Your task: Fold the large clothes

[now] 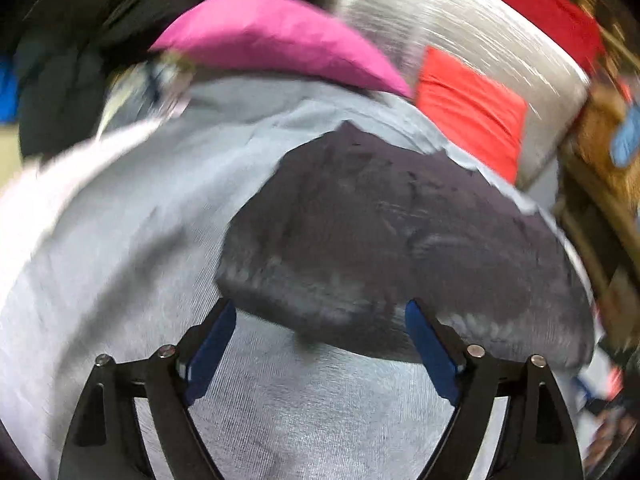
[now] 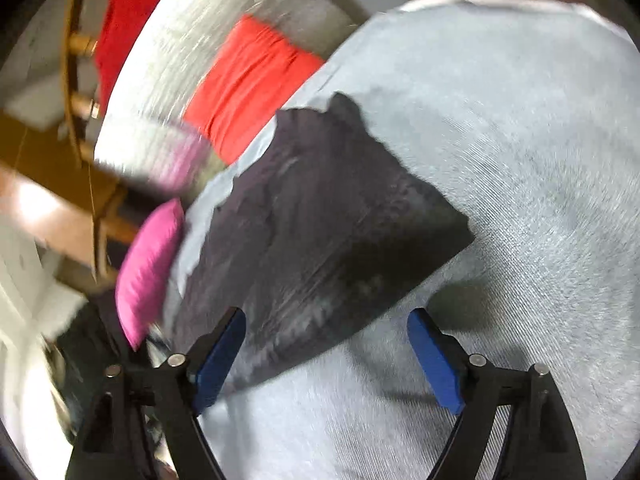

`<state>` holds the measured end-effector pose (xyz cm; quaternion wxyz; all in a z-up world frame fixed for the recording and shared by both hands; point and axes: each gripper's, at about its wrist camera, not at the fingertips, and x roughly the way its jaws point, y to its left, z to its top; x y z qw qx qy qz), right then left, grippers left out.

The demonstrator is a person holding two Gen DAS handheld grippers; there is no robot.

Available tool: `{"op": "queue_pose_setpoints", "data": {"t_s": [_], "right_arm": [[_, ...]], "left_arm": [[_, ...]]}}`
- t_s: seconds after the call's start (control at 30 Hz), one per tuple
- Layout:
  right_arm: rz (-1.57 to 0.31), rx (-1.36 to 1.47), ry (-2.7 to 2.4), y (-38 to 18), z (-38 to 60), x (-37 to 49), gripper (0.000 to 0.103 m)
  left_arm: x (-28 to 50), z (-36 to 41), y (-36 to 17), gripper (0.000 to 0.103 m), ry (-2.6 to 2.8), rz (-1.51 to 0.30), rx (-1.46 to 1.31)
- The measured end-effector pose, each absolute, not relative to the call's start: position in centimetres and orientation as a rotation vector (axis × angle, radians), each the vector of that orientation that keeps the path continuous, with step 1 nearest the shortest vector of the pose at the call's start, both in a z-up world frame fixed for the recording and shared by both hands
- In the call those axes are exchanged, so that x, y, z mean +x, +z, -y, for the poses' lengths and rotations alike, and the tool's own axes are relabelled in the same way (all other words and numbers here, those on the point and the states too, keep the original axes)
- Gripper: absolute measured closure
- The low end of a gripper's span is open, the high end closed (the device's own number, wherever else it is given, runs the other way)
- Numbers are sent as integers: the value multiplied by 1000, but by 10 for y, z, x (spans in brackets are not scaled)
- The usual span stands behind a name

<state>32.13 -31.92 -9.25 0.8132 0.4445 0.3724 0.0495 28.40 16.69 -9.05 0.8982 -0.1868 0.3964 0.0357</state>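
Observation:
A dark grey folded garment lies on a pale grey-blue sheet. In the left wrist view my left gripper hangs just before the garment's near edge, its blue pads spread wide with only sheet and the cloth's rim between them, pressing nothing. The right wrist view shows the same dark garment lying slantwise on the pale sheet. My right gripper stands open at its near corner, the left blue pad beside the cloth edge, nothing gripped. Both pictures are blurred by motion.
A pink pillow lies at the far side of the sheet, with folded red cloth on a silvery-white cover beside it. A wooden chair and floor show past the bed's edge. Dark clothing sits at the left.

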Motion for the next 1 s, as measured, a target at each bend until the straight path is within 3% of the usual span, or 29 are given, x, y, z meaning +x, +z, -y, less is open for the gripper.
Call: {"op": "queue_pose_setpoints", "data": {"t_s": [0.07, 0.13, 0.17, 0.2, 0.27, 0.33, 0.37, 0.4, 0.43, 0.5, 0.53, 0.63, 1.0], "right_arm": [[-770, 1015, 103, -95, 325, 328, 16], [-763, 1043, 110, -96, 328, 335, 19], [-775, 1013, 97, -97, 329, 342, 49], [-797, 967, 77, -97, 328, 347, 57], [-828, 862, 84, -92, 322, 351, 65], [-835, 743, 87, -77, 313, 347, 65], [-840, 719, 97, -73, 312, 346, 62], [-856, 707, 110, -69, 314, 346, 54], [-870, 703, 110, -69, 316, 346, 37], [-849, 693, 94, -61, 332, 337, 33], [-836, 689, 98, -57, 340, 334, 32], [-783, 662, 63, -49, 362, 336, 14], [-1015, 724, 414, -80, 374, 475, 12]], "left_arm": [[293, -178, -102, 15, 93, -846, -472], [303, -180, -111, 27, 84, -856, -470], [309, -178, -114, 51, 109, -877, -412], [312, -178, -117, 54, 106, -890, -407], [311, -175, -110, 59, 111, -896, -390], [308, -174, -102, 59, 98, -891, -355], [308, -176, -99, 55, 77, -899, -343], [307, -181, -96, 41, 59, -913, -337], [306, -188, -92, 34, 53, -922, -328], [301, -209, -79, 14, 96, -868, -313], [298, -222, -71, 12, 131, -819, -308], [312, -255, -60, 7, 169, -779, -327], [421, -237, -108, 7, -243, -1037, -428]]}}
